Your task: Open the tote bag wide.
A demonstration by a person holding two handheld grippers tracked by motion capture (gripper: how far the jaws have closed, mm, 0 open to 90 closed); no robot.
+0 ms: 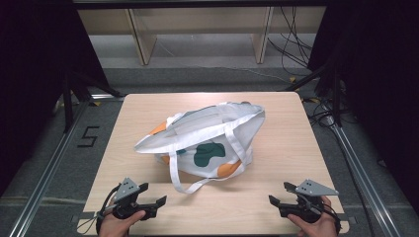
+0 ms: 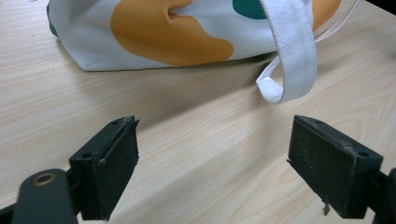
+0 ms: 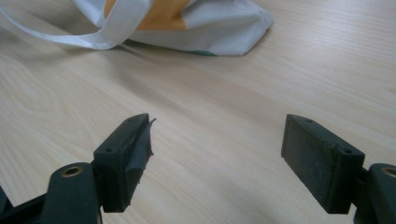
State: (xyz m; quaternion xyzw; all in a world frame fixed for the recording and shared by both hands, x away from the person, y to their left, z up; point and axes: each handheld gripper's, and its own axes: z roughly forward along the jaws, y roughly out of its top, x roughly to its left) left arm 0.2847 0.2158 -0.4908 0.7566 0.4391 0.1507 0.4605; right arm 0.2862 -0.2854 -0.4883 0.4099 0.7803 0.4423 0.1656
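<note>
At the near edge of the bench point(image 1: 296, 148), the left tool point(image 1: 152, 194) is held by a hand point(image 1: 116, 226) close to the near left corner, and the right tool point(image 1: 277, 192) by a hand point(image 1: 316, 226) close to the near right corner. Both are seen with jaws spread wide and nothing between them; a grey three-cornered plate is carried on top of each.

A white tote bag point(image 1: 207, 133) printed with orange and dark green blobs is laid on its side at the middle of the bench, well apart from both tools. Its mouth is turned toward the left edge, and one handle strap point(image 1: 174, 173) is trailed in a loop toward the near edge.

In the left gripper view, the wide jaws are seen over bare wood, with a large orange patch point(image 2: 173, 32) on the bag ahead and the folded strap loop point(image 2: 292, 56) resting on the bench. In the right gripper view, a corner of the bag point(image 3: 233, 28) and the strap are seen lying flat ahead of the open jaws.

From the high view alone, the floor, a marking like a "5" point(image 1: 88, 136) left of the bench, and cables point(image 1: 291, 39) beyond the far edge are made out.
</note>
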